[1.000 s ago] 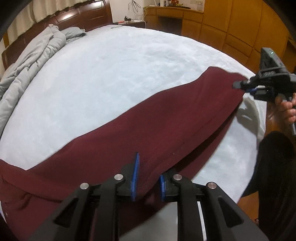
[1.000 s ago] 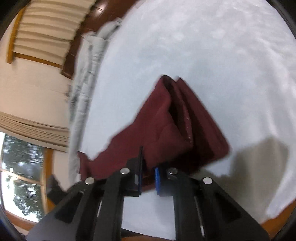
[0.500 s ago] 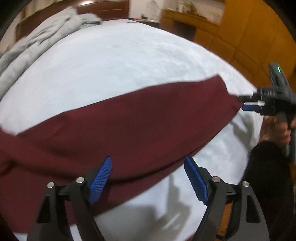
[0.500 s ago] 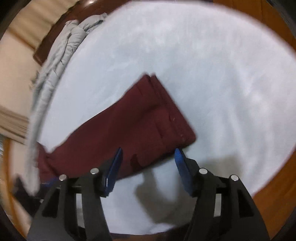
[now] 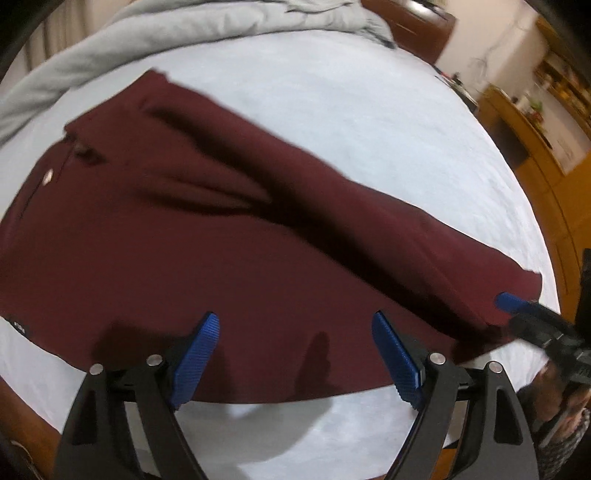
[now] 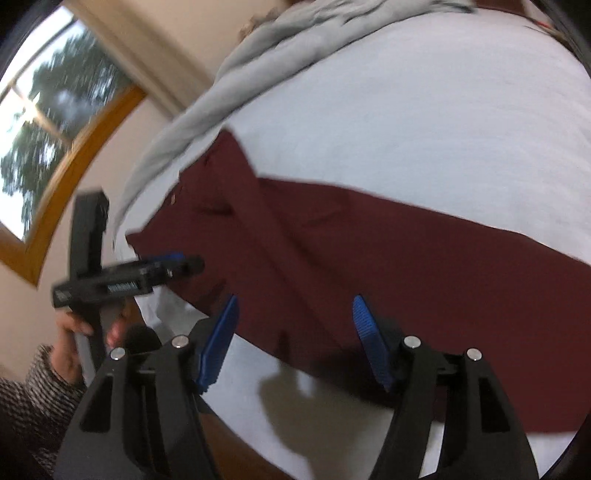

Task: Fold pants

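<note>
Dark red pants (image 5: 221, 240) lie flat and folded lengthwise across the white bed sheet (image 5: 369, 110). My left gripper (image 5: 295, 325) hovers above their near edge by the waist end, its jaws opening and pressing on nothing. In the right wrist view the pants (image 6: 369, 258) run from the waist at upper left to the legs at lower right. My right gripper (image 6: 294, 301) hangs above the near edge, jaws opening, nothing gripped. Each gripper shows in the other's view: the right gripper (image 5: 517, 308) at the leg end, the left gripper (image 6: 177, 263) at the waist end.
A crumpled grey duvet (image 5: 184, 33) lies along the far side of the bed. Wooden cabinets (image 5: 535, 122) stand beyond the bed's right side, and a wood-framed window (image 6: 44, 110) is behind the left. A hand (image 6: 70, 347) in a speckled sleeve holds the left gripper.
Both grippers were shut on the pants' edge and have let go and opened wide. The pants now lie flat. Both hands have swung sideways and rolled.
</note>
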Tool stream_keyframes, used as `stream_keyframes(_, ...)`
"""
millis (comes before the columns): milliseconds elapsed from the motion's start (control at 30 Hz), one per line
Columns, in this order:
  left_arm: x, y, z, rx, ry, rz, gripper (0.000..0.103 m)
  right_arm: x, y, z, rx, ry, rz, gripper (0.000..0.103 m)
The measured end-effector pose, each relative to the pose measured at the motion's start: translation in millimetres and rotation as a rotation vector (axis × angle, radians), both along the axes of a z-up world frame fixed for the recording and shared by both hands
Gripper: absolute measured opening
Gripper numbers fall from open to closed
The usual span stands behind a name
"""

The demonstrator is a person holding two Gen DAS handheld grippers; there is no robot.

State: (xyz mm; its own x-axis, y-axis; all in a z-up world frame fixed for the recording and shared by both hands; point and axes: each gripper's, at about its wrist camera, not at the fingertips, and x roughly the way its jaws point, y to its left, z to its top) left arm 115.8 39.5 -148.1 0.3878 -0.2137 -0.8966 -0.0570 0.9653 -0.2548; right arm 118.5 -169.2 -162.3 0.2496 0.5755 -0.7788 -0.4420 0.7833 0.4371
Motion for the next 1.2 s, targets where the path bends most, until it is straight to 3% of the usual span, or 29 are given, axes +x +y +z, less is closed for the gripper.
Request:
stream_keyframes(200,0,21,-9,-0.027,0.025,0.0,0.085,20,43,-25,-0.133,-0.024,0.137,0.063)
stream_keyframes(267,-1,22,-8,-0.032,0.026,-0.002,0.085,27,57,-32,-0.17,-0.016,0.183,0.042)
stream_keyframes(300,0,26,-7,-0.03,0.027,0.0,0.085,28,61,-37,-0.192,-0.01,0.2,0.022)
stream_keyframes(333,1,28,-6,-0.028,0.027,0.002,0.085,27,65,-41,-0.229,-0.013,0.211,0.009)
stream_keyframes(533,15,41,19,-0.05,0.017,0.042,0.085,-10,62,-20,-0.174,-0.079,0.253,0.008)
stream_keyframes(667,50,43,36,-0.011,0.043,0.082,0.085,-15,61,-56,-0.192,0.0,0.238,0.008)
stream_keyframes(767,88,41,34,0.045,0.126,0.114,0.085,-11,46,-60,-0.103,0.039,0.201,0.009)
stream_keyframes(800,106,42,30,0.098,0.17,0.131,0.085,-10,42,-61,-0.079,0.053,0.193,0.009)
stream_keyframes(1000,176,44,8,0.212,0.358,0.171,0.085,-11,39,-62,-0.062,0.049,0.19,0.009)
stream_keyframes(1200,213,36,-19,0.305,0.491,0.153,0.085,-7,28,-59,-0.033,0.065,0.183,0.008)
